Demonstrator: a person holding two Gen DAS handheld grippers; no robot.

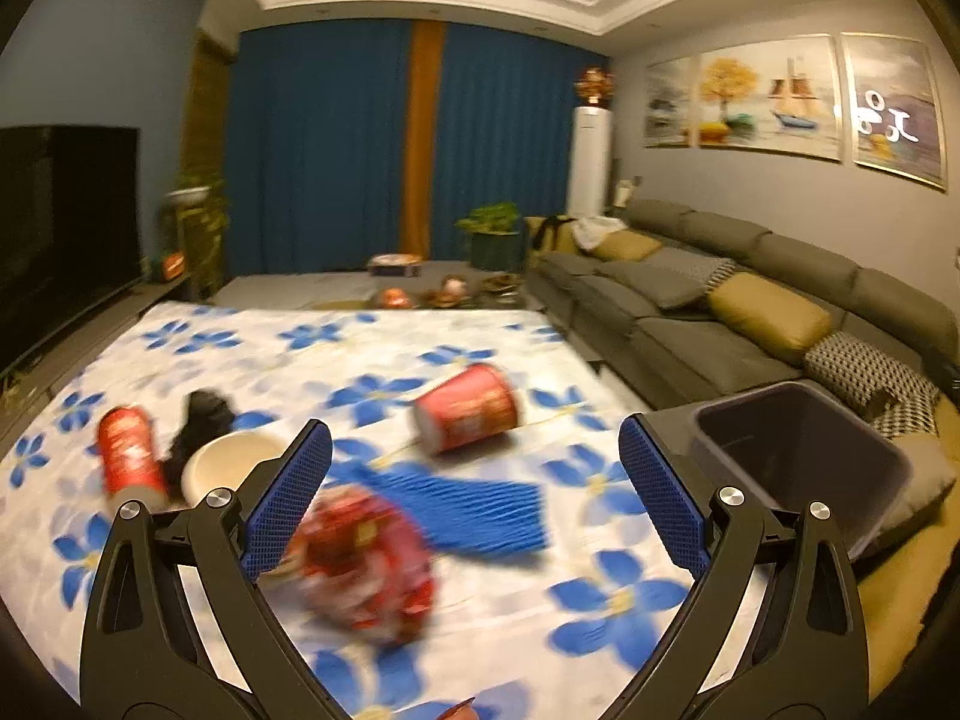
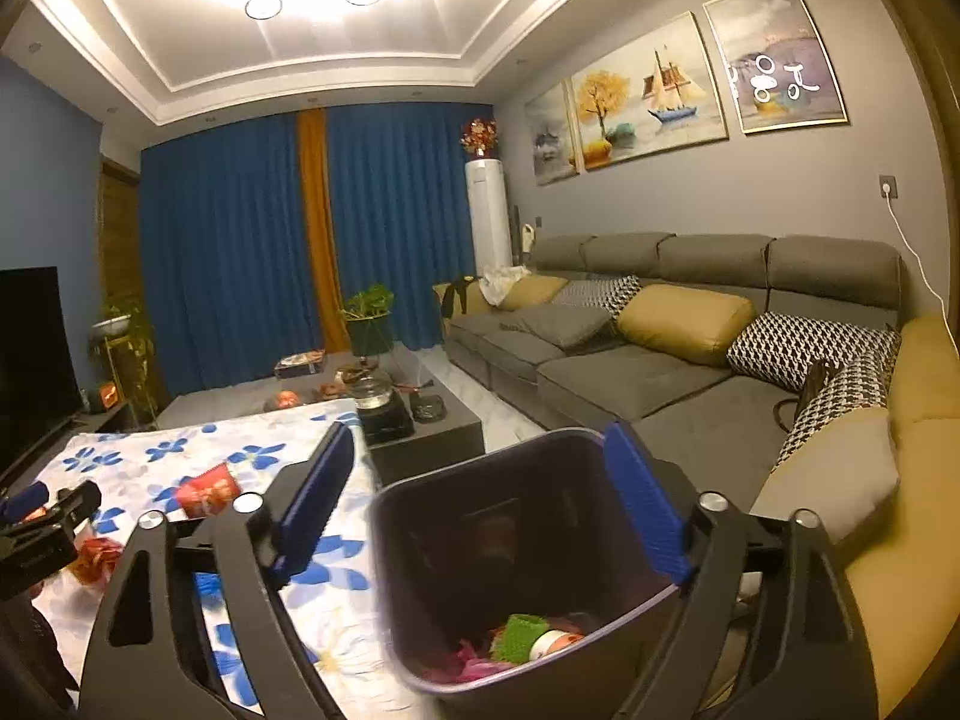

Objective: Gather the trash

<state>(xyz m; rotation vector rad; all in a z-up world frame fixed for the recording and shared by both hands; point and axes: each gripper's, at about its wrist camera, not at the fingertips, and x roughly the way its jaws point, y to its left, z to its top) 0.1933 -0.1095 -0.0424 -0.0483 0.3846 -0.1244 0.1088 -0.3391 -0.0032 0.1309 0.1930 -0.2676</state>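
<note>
The floral-clothed surface (image 1: 252,360) carries the litter, with the dark trash bin (image 1: 798,456) off its edge at 3 o'clock, beside the sofa (image 1: 690,306). The right gripper (image 2: 480,534) hangs over the bin's mouth, tilted down into it, jaws spread wide and empty; green and pink scraps (image 2: 522,639) lie at the bin's bottom. The left gripper (image 1: 474,498) points forward and slightly down over the cloth, jaws also wide, holding nothing. Between its fingers lies a blue ribbed sheet (image 1: 474,510); a crumpled red wrapper (image 1: 366,564) sits near the left finger. A red paper cup (image 1: 468,408) lies tipped at 12 o'clock, a red can (image 1: 129,456) and white bowl (image 1: 231,462) at 9.
</note>
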